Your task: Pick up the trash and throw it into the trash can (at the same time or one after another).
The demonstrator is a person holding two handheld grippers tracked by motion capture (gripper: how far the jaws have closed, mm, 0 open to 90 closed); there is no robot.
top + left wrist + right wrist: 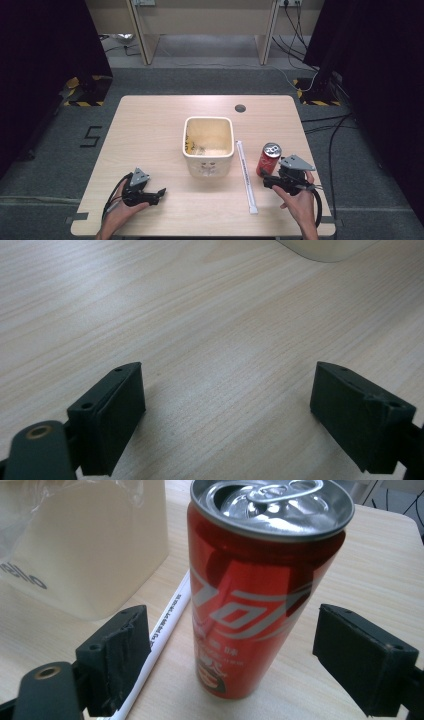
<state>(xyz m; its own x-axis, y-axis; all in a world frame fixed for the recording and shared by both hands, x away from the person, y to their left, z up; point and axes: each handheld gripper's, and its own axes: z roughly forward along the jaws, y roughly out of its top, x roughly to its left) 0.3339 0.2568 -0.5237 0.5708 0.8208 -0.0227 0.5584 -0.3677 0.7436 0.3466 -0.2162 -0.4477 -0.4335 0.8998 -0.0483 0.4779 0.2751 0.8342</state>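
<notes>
Lower left of the high view: left gripper (159, 192) held low over the table (150, 125), jaws apart, nothing between them. The left gripper view has bare wood between its jaws and a corner of the bin at the top edge.

Lower right of the high view: right gripper (266, 181), jaws apart, pointing at the red can (268, 159). In the right gripper view the can (250, 605) stands upright between the two jaws, a gap on each side, not clamped. Pull tab is up, top looks opened.

Just left of the can lies a white wrapped straw (246, 176), running lengthwise down the lower middle of the high view, near but apart from the can. In the right gripper view the straw (165, 622) passes just beside the left jaw.

Farther back, at frame centre, a cream square bin (208, 144), open top, clear plastic liner inside. A small round hole (240, 108) sits in the table beyond it.
</notes>
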